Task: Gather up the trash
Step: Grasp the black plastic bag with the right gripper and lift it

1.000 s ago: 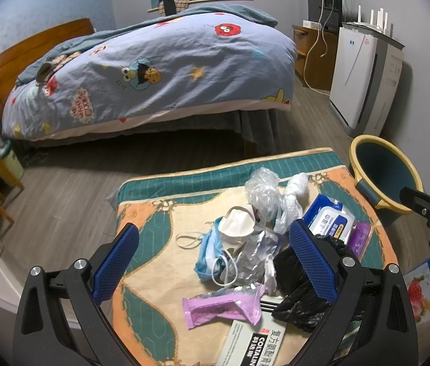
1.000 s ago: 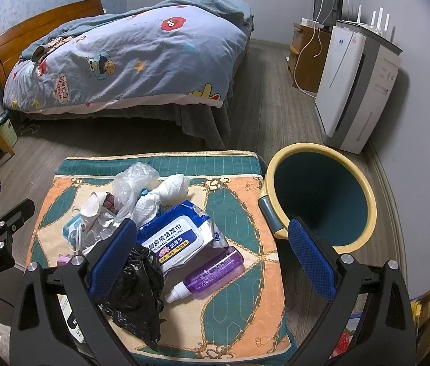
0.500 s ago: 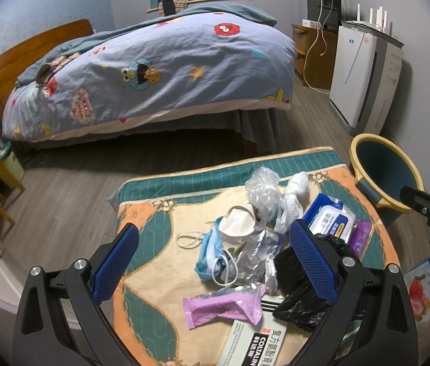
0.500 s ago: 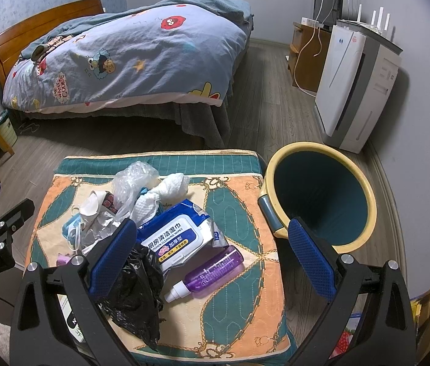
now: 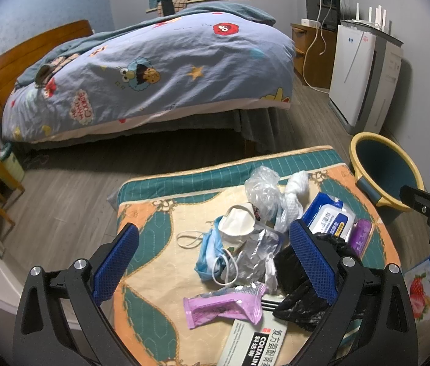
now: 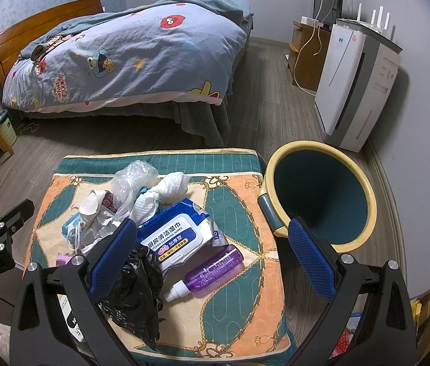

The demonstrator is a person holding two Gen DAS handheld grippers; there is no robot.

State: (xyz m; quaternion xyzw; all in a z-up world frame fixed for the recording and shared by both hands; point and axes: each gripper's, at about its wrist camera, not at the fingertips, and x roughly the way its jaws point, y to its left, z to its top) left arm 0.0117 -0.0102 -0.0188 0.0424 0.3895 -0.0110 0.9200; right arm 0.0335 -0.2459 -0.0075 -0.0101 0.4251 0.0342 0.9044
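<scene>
The left gripper [image 5: 213,260] has its two blue fingers spread wide and holds nothing. Between them, lower down, lies a heap of trash on a patterned cushion [image 5: 154,274]: a white mask [image 5: 239,222], a blue mask [image 5: 210,253], crinkly silver foil [image 5: 254,256] and a pink wrapper [image 5: 224,305]. A black plastic bag [image 5: 297,289] lies partly behind its right finger [image 5: 312,262].

The right gripper [image 6: 213,259] is wide open too and holds nothing. The black plastic bag [image 6: 135,292] sits just beside its left finger [image 6: 112,254], partly hidden by it. Between the fingers lie a pack of wipes [image 6: 181,235] and a purple spray bottle [image 6: 208,271], touching each other. A clear bag [image 6: 132,180] and white wadded paper [image 6: 160,192] lie farther back on the cushion. The yellow-rimmed bin [image 6: 321,195] stands on the floor just beside the cushion, behind the right finger [image 6: 312,263].
</scene>
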